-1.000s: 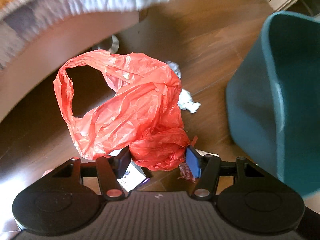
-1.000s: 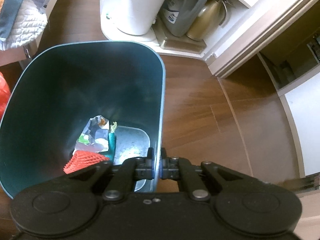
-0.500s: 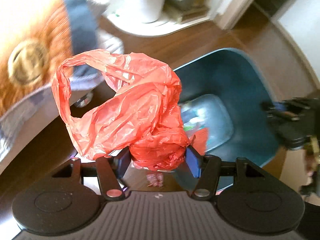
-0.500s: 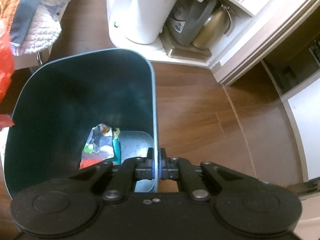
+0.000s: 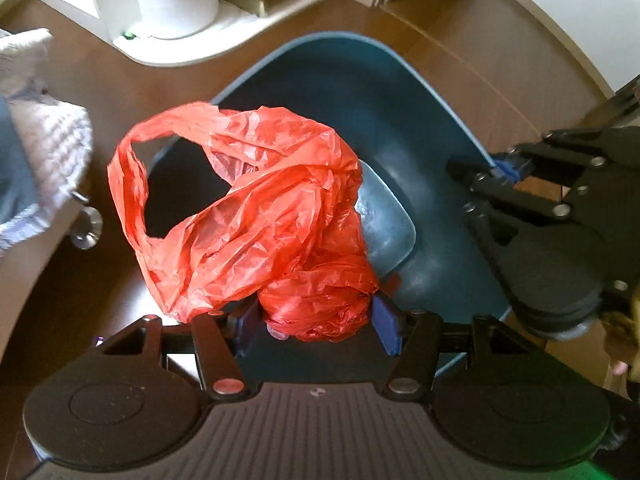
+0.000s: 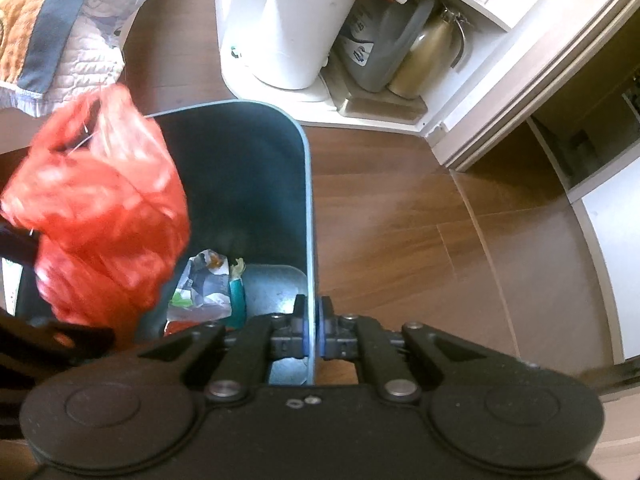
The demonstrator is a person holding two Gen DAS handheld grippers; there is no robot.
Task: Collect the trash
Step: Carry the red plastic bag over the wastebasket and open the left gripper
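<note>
The left tongs (image 5: 316, 320) are clamped on a crumpled red plastic bag (image 5: 256, 216), their blue pads pressing the bunched lower end of it from either side. The rest of the bag billows away from the tongs, with one handle loop standing open on the left. In the left wrist view the bag hangs over the open mouth of a dark teal bin (image 5: 392, 120), covering much of the near left part of the opening, and the bin's pale bottom shows just to the right of it.

The right tongs (image 6: 311, 334) are together on the thin right-hand wall of the bin (image 6: 240, 168), one pad inside and one outside, at the near end of the rim. In the left wrist view the same tongs (image 5: 506, 168) reach in from the right and pinch the rim there.

In the right wrist view the red bag (image 6: 100, 216) appears blurred at the left, over the bin's left side. Down on the bin floor lie crumpled printed wrappers (image 6: 204, 288), with something teal beside them and something red at the near edge.

The bin stands on a brown wooden floor (image 6: 420, 220). Beyond it are a white cylindrical container (image 6: 296, 28), a grey jug (image 6: 380, 44) and a brass-coloured flask (image 6: 424, 60) on a low white shelf base. A quilted white cloth (image 5: 48, 140) lies at the far left.
</note>
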